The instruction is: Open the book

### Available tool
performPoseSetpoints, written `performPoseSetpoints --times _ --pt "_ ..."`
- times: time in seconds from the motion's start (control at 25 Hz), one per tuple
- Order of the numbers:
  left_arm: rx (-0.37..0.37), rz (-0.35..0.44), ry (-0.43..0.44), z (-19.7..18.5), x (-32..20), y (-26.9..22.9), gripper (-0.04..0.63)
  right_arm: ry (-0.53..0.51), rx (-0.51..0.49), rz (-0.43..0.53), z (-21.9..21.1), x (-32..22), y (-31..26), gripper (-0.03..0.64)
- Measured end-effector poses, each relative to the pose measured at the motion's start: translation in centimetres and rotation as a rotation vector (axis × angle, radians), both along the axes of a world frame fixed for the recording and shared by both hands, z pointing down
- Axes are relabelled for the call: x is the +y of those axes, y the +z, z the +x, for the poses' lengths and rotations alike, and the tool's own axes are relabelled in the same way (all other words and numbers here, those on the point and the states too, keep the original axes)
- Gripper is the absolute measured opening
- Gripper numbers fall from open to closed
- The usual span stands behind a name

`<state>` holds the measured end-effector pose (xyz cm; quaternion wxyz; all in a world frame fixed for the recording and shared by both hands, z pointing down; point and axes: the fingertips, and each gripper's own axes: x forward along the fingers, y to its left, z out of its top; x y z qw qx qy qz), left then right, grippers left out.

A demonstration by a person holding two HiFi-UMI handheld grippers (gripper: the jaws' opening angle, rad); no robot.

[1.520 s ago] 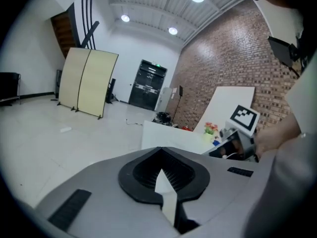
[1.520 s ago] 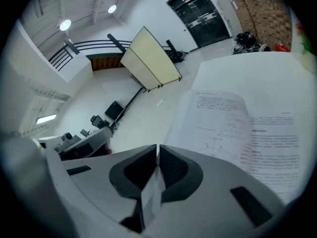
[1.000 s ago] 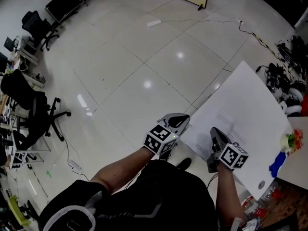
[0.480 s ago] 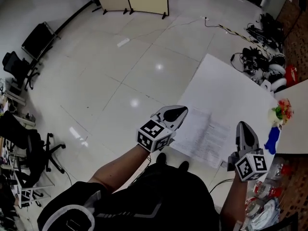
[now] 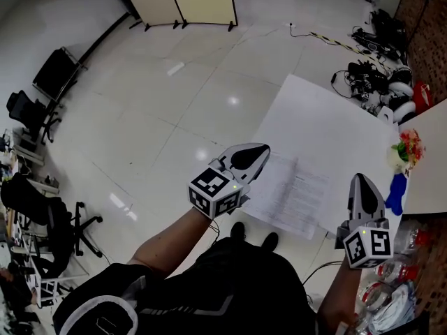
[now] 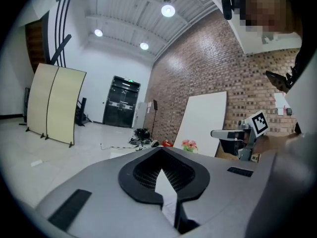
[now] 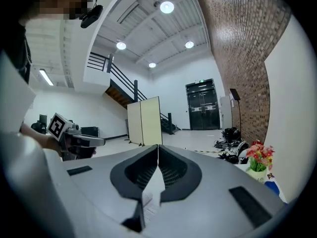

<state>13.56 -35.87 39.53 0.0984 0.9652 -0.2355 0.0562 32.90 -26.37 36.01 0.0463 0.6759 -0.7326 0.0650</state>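
Book (image 5: 297,194), printed pages showing, lies flat at the near edge of the white table (image 5: 328,128) between two closed, empty tools, the left tool (image 5: 255,152) nearer, at its left edge, the right tool (image 5: 364,184) off its right side.

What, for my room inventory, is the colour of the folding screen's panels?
The folding screen has pale cream-yellow panels; the left gripper view shows it best.
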Motion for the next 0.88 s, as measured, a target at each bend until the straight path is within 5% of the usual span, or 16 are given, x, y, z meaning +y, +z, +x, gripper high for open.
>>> performPoseSetpoints --times 0.2,0.44,0.88 --pt "0.014 0.045 -0.019 -0.1 1.3 -2.1 -0.003 0.043 -0.036 0.024 2.0 0.6 -0.2 -0.002" --pt "-0.032 0.071 -0.068 -1.2 3.5 -0.7 -0.003 -0.041 -0.022 0.032 1.1 1.6 -0.3 -0.002" --pt "0.071 0.118 -0.021 -10.8 11.0 -4.8 -0.003 0.038 0.031 0.014 -9.2 10.1 -1.6 -0.002"
